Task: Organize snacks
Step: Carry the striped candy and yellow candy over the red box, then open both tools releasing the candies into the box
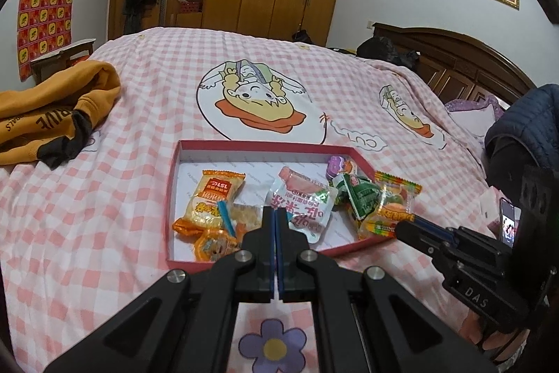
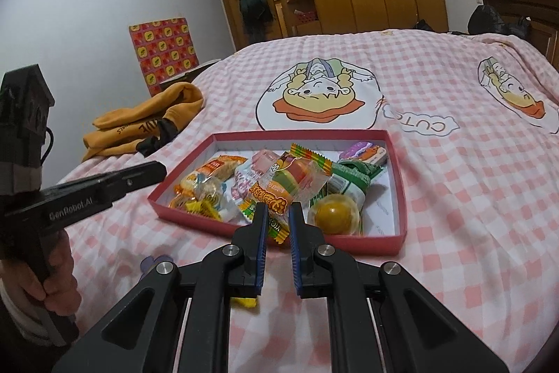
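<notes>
Right claw (image 2: pixel 278 215) gripping burger gummy packet (image 2: pixel 297 179), over red tray (image 2: pixel 400 226)

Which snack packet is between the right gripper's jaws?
The burger gummy packet with rainbow-striped edges, overhanging the red box's near wall. The other snacks lie loose in the box, clear of both grippers.

Bed (image 1: pixel 146 114), pink checked cover: red tray (image 1: pixel 172 198) of snacks; orange hoodie (image 1: pixel 52 107); dark jacket (image 1: pixel 524 124).
</notes>
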